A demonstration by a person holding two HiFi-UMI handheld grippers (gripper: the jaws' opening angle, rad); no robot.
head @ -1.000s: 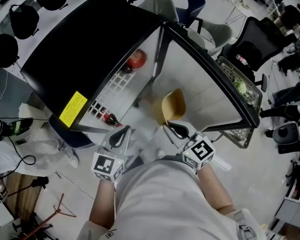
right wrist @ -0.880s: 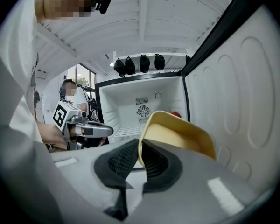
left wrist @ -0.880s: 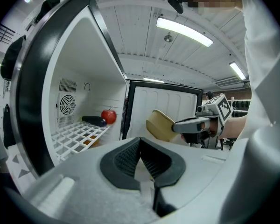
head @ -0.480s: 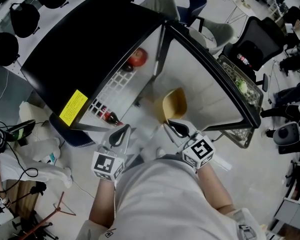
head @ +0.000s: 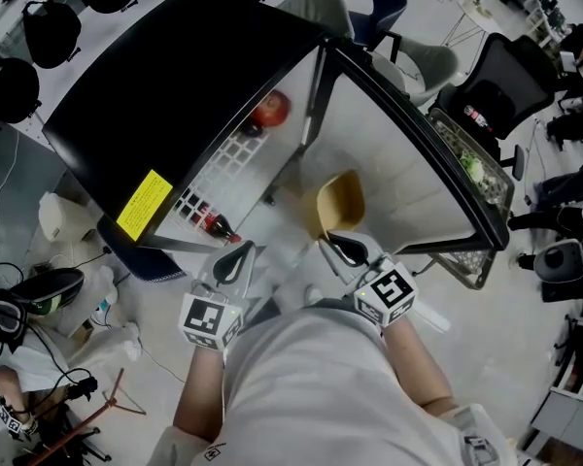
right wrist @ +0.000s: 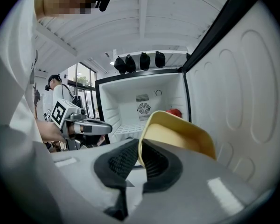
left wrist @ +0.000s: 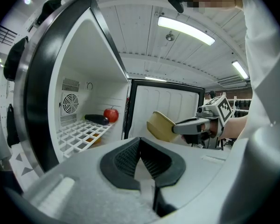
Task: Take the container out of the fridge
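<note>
A tan-yellow container (head: 338, 202) hangs in the air in front of the open fridge (head: 175, 76), outside the cavity. My right gripper (head: 336, 247) is shut on its near rim. In the right gripper view the pads of that gripper (right wrist: 139, 148) pinch the container (right wrist: 177, 134) wall, one inside and one outside. My left gripper (head: 235, 260) is to the left of it, shut with nothing in it, and apart from the container. The left gripper view shows its jaws (left wrist: 140, 143) closed, with the container (left wrist: 161, 125) off to the right.
The fridge door (head: 408, 163) stands open to the right. Inside, a red apple (left wrist: 111, 114) and a dark long item (left wrist: 95, 119) lie on the white wire shelf (left wrist: 81, 133). A cola bottle (head: 212, 226) sits lower down. Chairs, cables and headsets surround the fridge.
Both grippers and the container hold almost the same place. The head view has drifted slightly, and gear on the floor at the left has shifted in frame.
</note>
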